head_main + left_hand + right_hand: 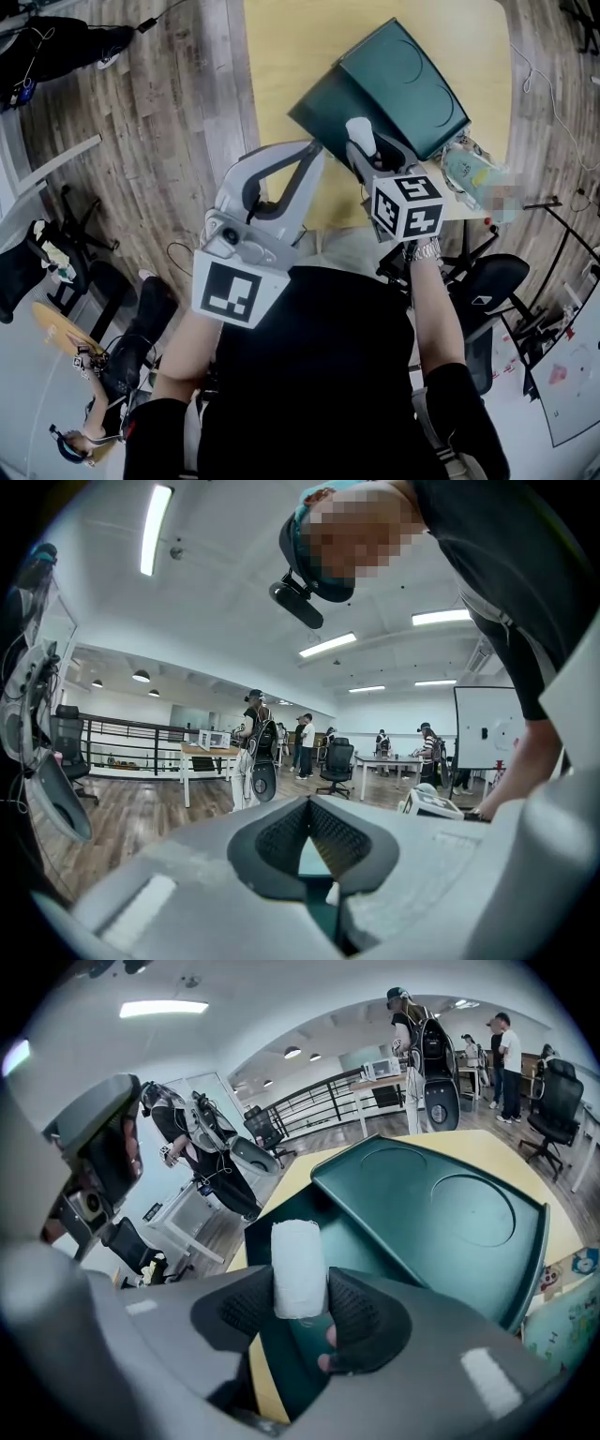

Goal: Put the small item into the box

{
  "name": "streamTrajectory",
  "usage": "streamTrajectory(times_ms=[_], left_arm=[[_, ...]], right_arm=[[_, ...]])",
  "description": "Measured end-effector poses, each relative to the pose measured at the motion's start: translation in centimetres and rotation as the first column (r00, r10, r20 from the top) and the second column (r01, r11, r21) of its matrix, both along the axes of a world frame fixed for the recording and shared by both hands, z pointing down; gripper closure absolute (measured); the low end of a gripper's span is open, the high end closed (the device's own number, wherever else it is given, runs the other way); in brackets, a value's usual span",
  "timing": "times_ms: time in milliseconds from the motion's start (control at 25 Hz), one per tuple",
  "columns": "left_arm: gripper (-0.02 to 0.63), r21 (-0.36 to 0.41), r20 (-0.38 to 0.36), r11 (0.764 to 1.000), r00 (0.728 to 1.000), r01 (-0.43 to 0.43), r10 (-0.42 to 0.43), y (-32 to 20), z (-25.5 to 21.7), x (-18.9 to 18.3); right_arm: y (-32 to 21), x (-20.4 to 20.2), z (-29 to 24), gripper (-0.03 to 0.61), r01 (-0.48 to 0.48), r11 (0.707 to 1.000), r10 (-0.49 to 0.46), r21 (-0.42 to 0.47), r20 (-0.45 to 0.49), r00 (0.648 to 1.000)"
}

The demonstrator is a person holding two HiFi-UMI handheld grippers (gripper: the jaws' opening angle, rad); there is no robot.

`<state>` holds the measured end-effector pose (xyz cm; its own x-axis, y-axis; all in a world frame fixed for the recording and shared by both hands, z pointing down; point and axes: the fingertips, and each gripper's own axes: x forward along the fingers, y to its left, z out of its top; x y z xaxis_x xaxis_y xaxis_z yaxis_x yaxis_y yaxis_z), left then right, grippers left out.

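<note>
A dark green box [314, 114] stands on the yellow table [281, 47] with its lid [403, 84] tilted up and back. My right gripper [362, 152] is shut on a small white roll [361, 134] and holds it upright just above the box's open mouth. In the right gripper view the white roll [298, 1267] sits between the black pads [361, 1316], with the box's inside [281, 1218] and the lid [441, 1204] beyond. My left gripper [314, 150] is at the box's near left wall, and its jaws [314, 855] close on a thin green edge.
Colourful packets [469, 169] lie at the table's right edge beside the box. Black office chairs [497, 281] stand to the right of the person's body. Wooden floor [159, 122] lies left of the table. Several people [258, 747] stand far off among desks.
</note>
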<state>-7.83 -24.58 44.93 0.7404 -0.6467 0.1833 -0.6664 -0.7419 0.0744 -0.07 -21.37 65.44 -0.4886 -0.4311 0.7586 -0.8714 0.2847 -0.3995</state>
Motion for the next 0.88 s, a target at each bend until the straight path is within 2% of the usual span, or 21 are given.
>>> streamTrajectory(times_ms=[560, 880], left_arm=[[0.612, -0.023, -0.003, 0.999, 1.000, 0.023, -0.023, -0.6, 0.6, 0.3], [0.612, -0.025, 0.001, 0.999, 1.000, 0.030, -0.030, -0.5, 0.8, 0.2]], right_arm=[[-0.4, -1.5, 2.1, 0.394, 0.068, 0.994, -0.070, -0.081, -0.014, 0.997], [0.3, -2.4, 3.8, 0.394, 0.158, 0.978, -0.165, -0.136, -0.042, 0.985]])
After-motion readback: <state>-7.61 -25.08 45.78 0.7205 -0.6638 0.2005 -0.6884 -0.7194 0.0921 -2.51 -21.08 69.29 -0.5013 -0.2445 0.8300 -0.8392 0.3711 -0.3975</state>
